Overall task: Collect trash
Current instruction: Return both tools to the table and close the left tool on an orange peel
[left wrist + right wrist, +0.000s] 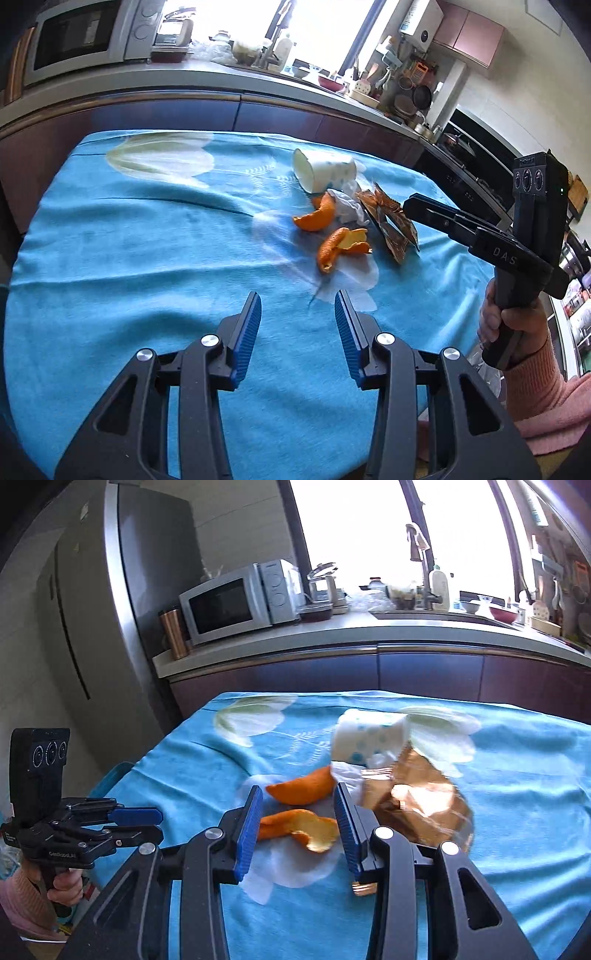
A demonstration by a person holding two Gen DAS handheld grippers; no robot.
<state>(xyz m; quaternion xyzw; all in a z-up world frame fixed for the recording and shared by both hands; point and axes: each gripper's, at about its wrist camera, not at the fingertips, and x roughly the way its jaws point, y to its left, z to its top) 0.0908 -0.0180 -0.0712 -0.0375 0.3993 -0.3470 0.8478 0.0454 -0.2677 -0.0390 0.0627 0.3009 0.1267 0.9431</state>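
Two tongs: the left tongs point(298, 334) stand spread with nothing between the blue pads, low over the near part of the worktop point(129, 258); the right tongs point(299, 829) are spread too, hanging just above the lower orange peel and pinching nothing.
Trash heap: all of it lies in one loose cluster on the blue cloth, toward the far right part of the worktop as the left wrist view shows it.
Paper cup: the paper cup point(325, 171) lies tipped on its side at the far end of the cluster, mouth open toward the left; it looks light and easily crushed, so a gentle hold across the rim or the body seems best.
Orange peels: one peel point(318, 216) lies just beside the tissue, another peel point(341, 247) nearer the front edge; both look curled, light, fairly stiff and a little slippery on the waxy side, and a raised curled edge is the likely place to grip.
Crumpled tissue: the tissue point(347, 206) sits between the cup and the peels, soft and weightless; any fold would do.
Foil wrapper: the brown wrapper point(391, 221) lies at the right of the heap, thin, crinkly and slick; a pinch on an upstanding corner seems safest.
Likely first pick: the lower peel, judged from where the right tongs hang.
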